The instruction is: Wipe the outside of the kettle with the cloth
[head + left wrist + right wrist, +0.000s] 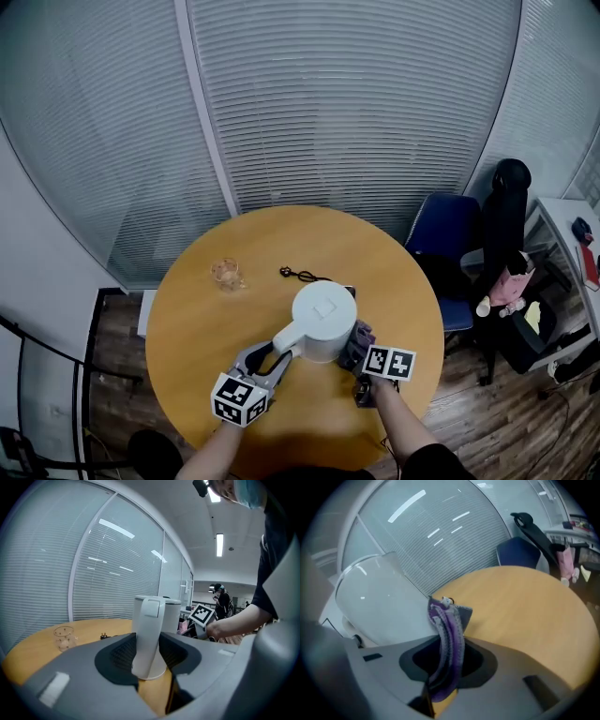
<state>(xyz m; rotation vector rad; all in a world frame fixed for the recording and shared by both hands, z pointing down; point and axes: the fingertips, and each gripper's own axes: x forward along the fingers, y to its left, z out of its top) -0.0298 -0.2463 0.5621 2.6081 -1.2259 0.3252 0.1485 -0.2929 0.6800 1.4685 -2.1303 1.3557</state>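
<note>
A white electric kettle (324,319) stands on the round wooden table (206,319), its handle (286,337) pointing toward me. My left gripper (272,361) is shut on that handle (147,639); in the left gripper view the handle sits between the dark pads. My right gripper (361,361) is at the kettle's right side, shut on a purple and grey cloth (357,343). In the right gripper view the cloth (447,639) stands up between the jaws, right beside the kettle's white wall (379,606).
A small glass cup (226,274) stands on the table at the left. A black cord with plug (302,275) lies behind the kettle. A blue chair (448,234) and a black chair with a soft toy (506,281) stand to the right, off the table.
</note>
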